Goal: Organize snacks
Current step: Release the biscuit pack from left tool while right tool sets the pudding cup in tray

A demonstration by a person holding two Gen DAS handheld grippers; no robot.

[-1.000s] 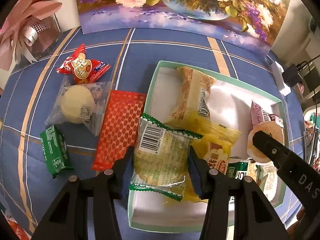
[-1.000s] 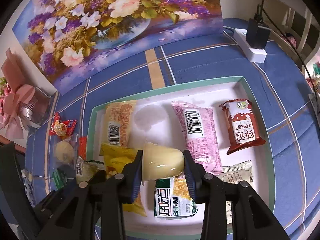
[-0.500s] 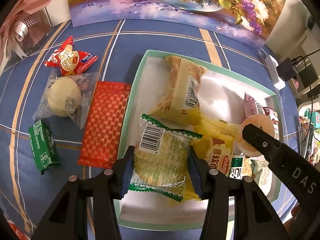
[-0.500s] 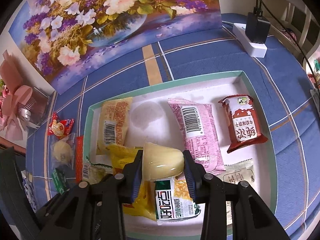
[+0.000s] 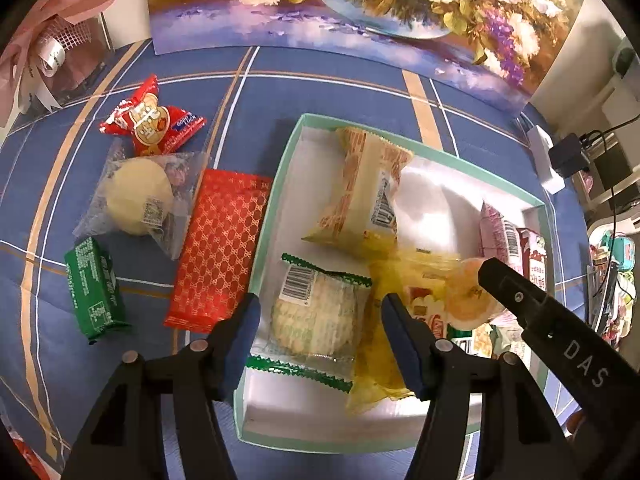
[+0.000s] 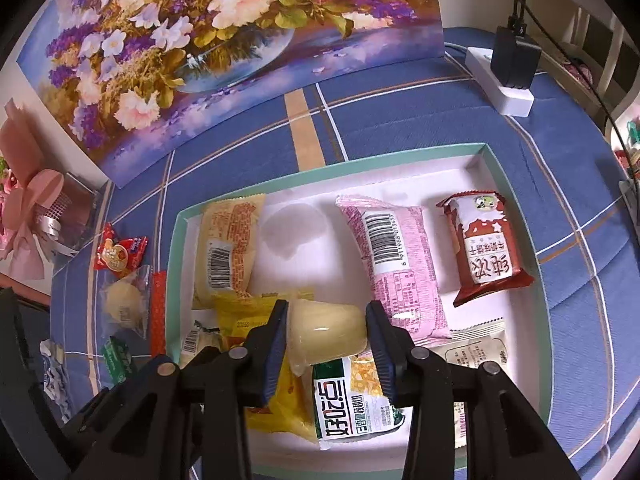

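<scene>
between the left gripper's (image 5: 320, 322) just-opened jaws lies the cracker packet (image 5: 316, 316), untouched.

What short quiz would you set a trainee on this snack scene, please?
1. True or false: the right gripper is shut on a pale jelly cup.
2. Which snack outside the box lies nearest it? A green packet; B red patterned packet; C red candy packet.
3. Fill in: the green-edged cracker packet lies ___ the box.
Key: 1 true; 2 B; 3 inside.
</scene>
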